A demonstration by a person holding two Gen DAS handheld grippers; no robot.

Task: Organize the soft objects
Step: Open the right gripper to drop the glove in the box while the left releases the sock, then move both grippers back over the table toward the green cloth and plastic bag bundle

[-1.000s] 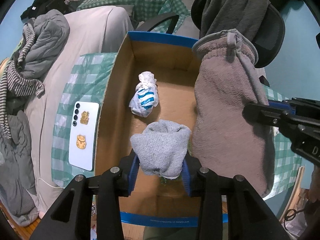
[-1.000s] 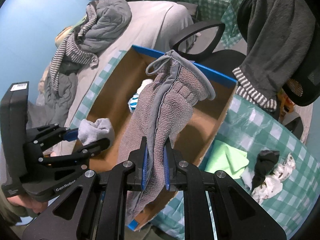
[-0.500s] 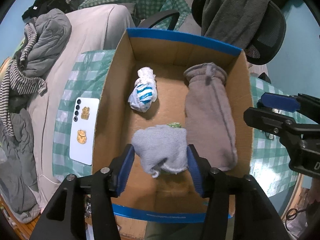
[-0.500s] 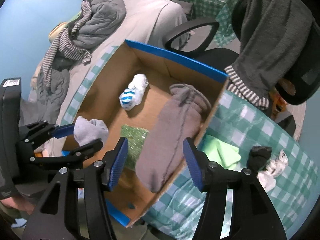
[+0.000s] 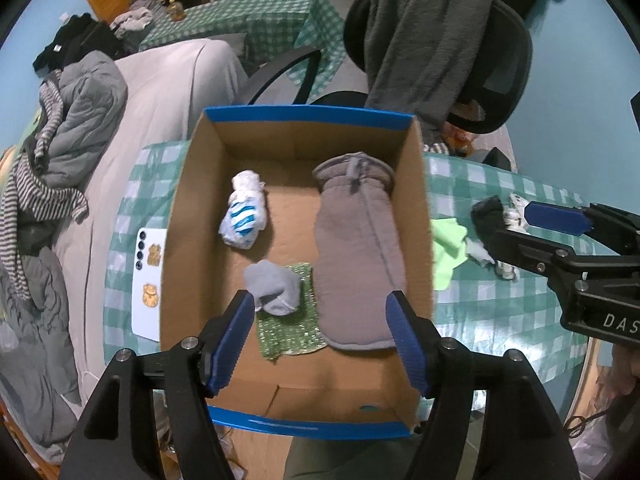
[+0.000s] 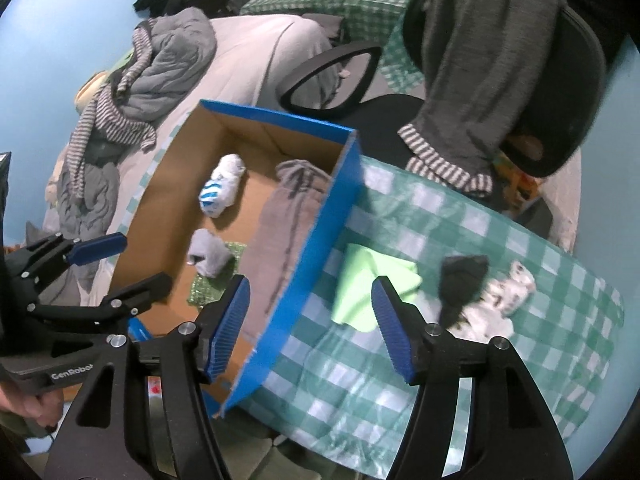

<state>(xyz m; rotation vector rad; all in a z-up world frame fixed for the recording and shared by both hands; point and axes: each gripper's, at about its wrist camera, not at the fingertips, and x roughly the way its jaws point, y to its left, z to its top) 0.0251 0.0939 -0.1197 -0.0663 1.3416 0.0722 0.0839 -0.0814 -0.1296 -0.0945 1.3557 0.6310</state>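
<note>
A: Where is the sock [image 5: 273,289] sitting?

B: In the box [image 5: 308,119], just ahead of the left gripper [image 5: 320,334], whose jaws are standing wide with nothing between them. It is lying bunched, pale grey, half on a green cloth [image 5: 289,330].

A: And to its right?

B: The mitt [image 5: 356,252] is lying flat along the box's right wall, brownish grey, cuff pointing away. Further right, the right gripper [image 6: 311,326] is hanging wide over the box edge and checked table [image 6: 460,364], holding nothing. A lime cloth [image 6: 370,286] is lying just beyond it.
</note>
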